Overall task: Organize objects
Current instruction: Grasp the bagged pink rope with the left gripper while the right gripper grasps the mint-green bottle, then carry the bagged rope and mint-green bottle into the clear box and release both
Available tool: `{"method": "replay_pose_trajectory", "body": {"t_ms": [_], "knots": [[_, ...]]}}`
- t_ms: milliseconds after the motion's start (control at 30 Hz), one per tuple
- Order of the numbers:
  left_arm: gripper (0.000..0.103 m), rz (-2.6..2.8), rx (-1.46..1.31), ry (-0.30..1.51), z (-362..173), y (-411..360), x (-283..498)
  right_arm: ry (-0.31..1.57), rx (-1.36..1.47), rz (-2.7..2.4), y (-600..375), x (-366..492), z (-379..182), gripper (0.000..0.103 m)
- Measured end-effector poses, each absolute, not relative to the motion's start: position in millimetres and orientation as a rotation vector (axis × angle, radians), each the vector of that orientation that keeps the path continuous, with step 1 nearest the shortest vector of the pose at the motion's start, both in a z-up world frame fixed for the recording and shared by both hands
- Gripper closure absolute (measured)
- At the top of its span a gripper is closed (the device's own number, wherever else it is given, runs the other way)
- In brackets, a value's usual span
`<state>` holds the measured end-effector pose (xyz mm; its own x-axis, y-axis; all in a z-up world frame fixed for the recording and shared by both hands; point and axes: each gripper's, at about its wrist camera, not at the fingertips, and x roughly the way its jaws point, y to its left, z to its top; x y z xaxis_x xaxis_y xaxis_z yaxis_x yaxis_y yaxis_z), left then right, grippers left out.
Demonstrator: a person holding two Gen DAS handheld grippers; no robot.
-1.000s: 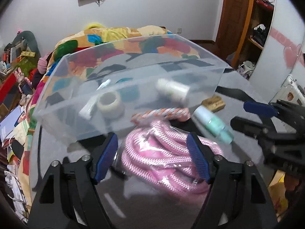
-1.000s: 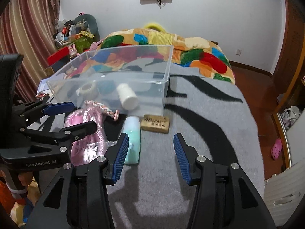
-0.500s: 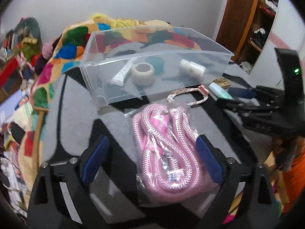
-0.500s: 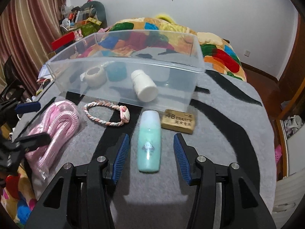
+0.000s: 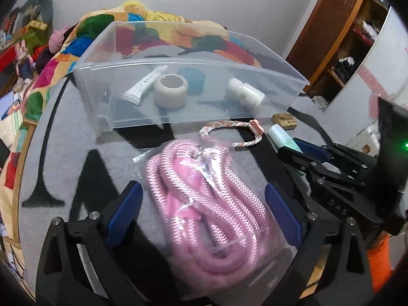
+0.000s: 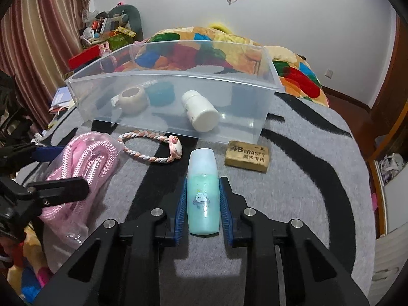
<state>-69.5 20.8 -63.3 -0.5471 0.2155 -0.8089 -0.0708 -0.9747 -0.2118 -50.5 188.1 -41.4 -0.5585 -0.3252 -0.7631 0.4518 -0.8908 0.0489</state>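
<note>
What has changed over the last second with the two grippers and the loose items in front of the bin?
The right gripper moved forward and closed its blue pads around the mint-green plastic bottle, which lies on the grey blanket. The left gripper pulled back and opened wide over the bagged pink rope. The clear plastic bin, braided bracelet and eraser stayed put.

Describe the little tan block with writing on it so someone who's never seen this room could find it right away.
Start at the clear plastic bin on the grey and black striped blanket. Just outside its near right corner lies a tan rectangular eraser, right of the mint-green bottle. It is the only flat block there, printed "4B ERASER" in dark letters.
</note>
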Motion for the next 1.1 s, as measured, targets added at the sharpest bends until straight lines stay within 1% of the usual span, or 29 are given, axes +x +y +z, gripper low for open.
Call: {"method": "replay_pose_trajectory", "body": {"t_ms": [133,200,233,267,333,367,600,833,900,933,1000,1033,1067,1100], "knots": [[0.006,2.707,-1.373,-0.094,-69.5,36.3,-66.9,0.182,1.139,-2.428,191.3,-45.7,-40.7,0.080],[0.009,2.742,-1.350,-0.068,-71.3,38.9,-62.6,0.169,1.136,-2.425,193.3,-42.3,-40.1,0.080],[0.015,2.762,-1.339,-0.052,-71.3,39.4,-59.9,0.164,1.133,-2.425,194.4,-40.8,-39.5,0.080],[0.024,2.779,-1.335,-0.033,-71.3,39.6,-57.9,0.159,1.130,-2.424,195.1,-39.0,-39.1,0.080],[0.035,2.810,-1.325,0.005,-70.6,40.7,-52.3,0.152,1.121,-2.425,197.7,-34.3,-36.9,0.080],[0.037,2.810,-1.322,-0.002,-70.0,39.0,-50.7,0.151,1.117,-2.427,197.8,-33.2,-36.0,0.080],[0.040,2.802,-1.306,-0.045,-64.9,29.5,-36.1,0.115,1.075,-2.443,201.8,-24.5,-23.6,0.080],[0.042,2.844,-1.194,-0.095,-32.5,16.7,-21.5,0.097,0.989,-2.477,204.2,-22.0,2.6,0.080],[0.044,2.854,-1.148,-0.112,-20.2,13.0,-20.1,0.093,0.960,-2.488,204.2,-21.9,11.8,0.080],[0.052,2.861,-1.131,-0.113,-15.5,11.3,-20.6,0.089,0.944,-2.493,204.1,-22.3,16.7,0.080],[0.055,2.852,-1.102,-0.132,-6.5,7.5,-23.3,0.081,0.919,-2.501,203.8,-24.3,23.9,0.080],[0.059,2.853,-1.096,-0.135,-3.2,6.0,-25.2,0.078,0.907,-2.503,203.1,-25.6,27.4,0.080],[0.087,2.858,-1.088,-0.134,0.0,4.4,-27.2,0.075,0.894,-2.505,202.3,-27.1,31.5,0.080],[0.103,2.854,-1.093,-0.132,2.8,2.5,-30.4,0.073,0.885,-2.506,201.1,-28.6,34.2,0.080]]}}
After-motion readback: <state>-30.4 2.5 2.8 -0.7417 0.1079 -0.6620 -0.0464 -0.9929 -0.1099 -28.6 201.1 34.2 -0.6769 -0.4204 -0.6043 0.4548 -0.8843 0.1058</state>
